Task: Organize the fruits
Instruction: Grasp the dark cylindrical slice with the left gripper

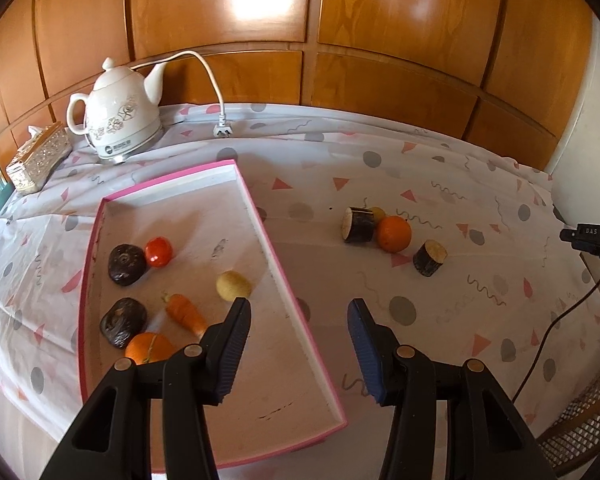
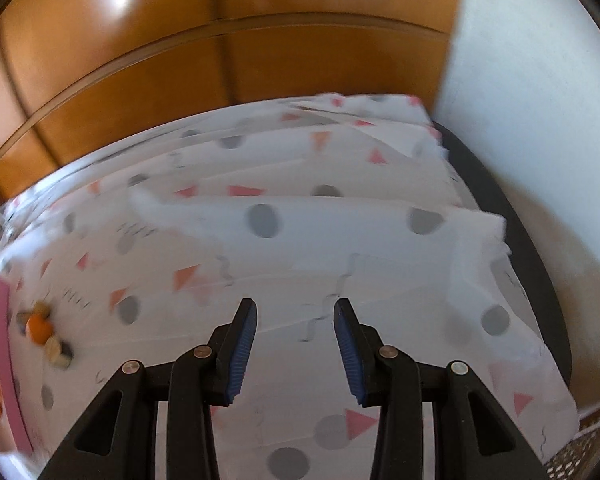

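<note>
the landmark was the shallow pink-rimmed rectangular tray, lying on a table under a white plastic cloth printed with grey dots and pink triangles. the left tongs hung over the tray's right-hand rim near its front corner, their black jaws with blue ribbed pads standing partly apart with nothing between them. inside the tray lay a small yellowish potato-like piece just beyond the left jaw's tip, an orange toy carrot beside that jaw, a round orange fruit partly hidden behind the tongs' frame, two dark brown wrinkled lumps toward the tray's left wall, and a small red tomato touching the farther lump. outside the tray, to its right and well beyond the tongs' tips, sat a loose group on the cloth: a second orange, a dark-skinned cut eggplant piece with a pale face touching it, a small yellow item behind those two, and another cut eggplant piece just apart on the right. behind the tray's far left corner stood a white ceramic kettle with a floral print and a glittery tissue box. in the right wrist view, which was blurred, the right tongs hovered over bare cloth far to the right of the tray, jaws narrowly apart and holding nothing; the tray's pink rim and the loose group showed only at the left edge.
</note>
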The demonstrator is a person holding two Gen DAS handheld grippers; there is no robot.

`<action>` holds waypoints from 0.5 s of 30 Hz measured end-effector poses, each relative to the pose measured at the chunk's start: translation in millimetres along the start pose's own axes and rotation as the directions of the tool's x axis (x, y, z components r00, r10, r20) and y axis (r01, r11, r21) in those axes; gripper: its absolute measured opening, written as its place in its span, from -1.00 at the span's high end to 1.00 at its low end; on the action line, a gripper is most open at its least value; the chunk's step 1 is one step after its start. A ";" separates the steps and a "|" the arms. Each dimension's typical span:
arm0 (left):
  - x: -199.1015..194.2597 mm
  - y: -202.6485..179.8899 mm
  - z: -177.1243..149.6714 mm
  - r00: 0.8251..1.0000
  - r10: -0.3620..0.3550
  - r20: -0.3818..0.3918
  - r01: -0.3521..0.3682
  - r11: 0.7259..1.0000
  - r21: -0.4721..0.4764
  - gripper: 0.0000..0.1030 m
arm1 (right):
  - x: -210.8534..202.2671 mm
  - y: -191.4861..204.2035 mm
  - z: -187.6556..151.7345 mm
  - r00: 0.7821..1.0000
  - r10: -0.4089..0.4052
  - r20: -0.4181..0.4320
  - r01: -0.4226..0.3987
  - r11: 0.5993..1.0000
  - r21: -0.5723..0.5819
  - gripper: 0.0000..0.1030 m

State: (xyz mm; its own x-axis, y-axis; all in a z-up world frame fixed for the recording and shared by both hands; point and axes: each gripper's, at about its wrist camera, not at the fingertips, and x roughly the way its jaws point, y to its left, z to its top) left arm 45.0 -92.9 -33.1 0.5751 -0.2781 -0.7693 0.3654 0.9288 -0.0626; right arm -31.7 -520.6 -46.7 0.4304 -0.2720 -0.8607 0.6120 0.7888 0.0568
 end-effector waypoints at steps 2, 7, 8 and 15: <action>3.4 -2.9 1.9 1.000 -0.001 -0.003 0.001 1.000 0.005 0.01 | 1.4 -15.2 1.6 1.000 -0.029 -0.003 0.029 0.997 0.067 0.22; 15.5 -9.9 8.5 1.000 -0.012 -0.022 0.012 1.000 0.005 0.01 | 3.7 -45.5 2.4 0.998 -0.064 -0.013 0.066 0.976 0.209 0.21; 18.5 -11.4 10.2 1.000 -0.014 -0.025 0.014 1.000 0.005 0.01 | 4.3 -50.0 2.4 0.998 -0.067 -0.018 0.069 0.970 0.232 0.21; 37.4 -20.1 25.7 0.998 -0.039 -0.042 0.039 0.999 -0.005 0.01 | 0.6 -95.2 -4.7 0.992 -0.126 -0.027 0.125 0.893 0.431 0.18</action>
State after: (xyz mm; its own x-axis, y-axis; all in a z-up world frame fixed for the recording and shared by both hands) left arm 77.9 -128.2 -44.3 0.5294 -0.3036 -0.7922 0.3840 0.9184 -0.0953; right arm -92.8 -593.2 -55.0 0.3318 -0.3545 -0.8742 0.8870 0.4328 0.1611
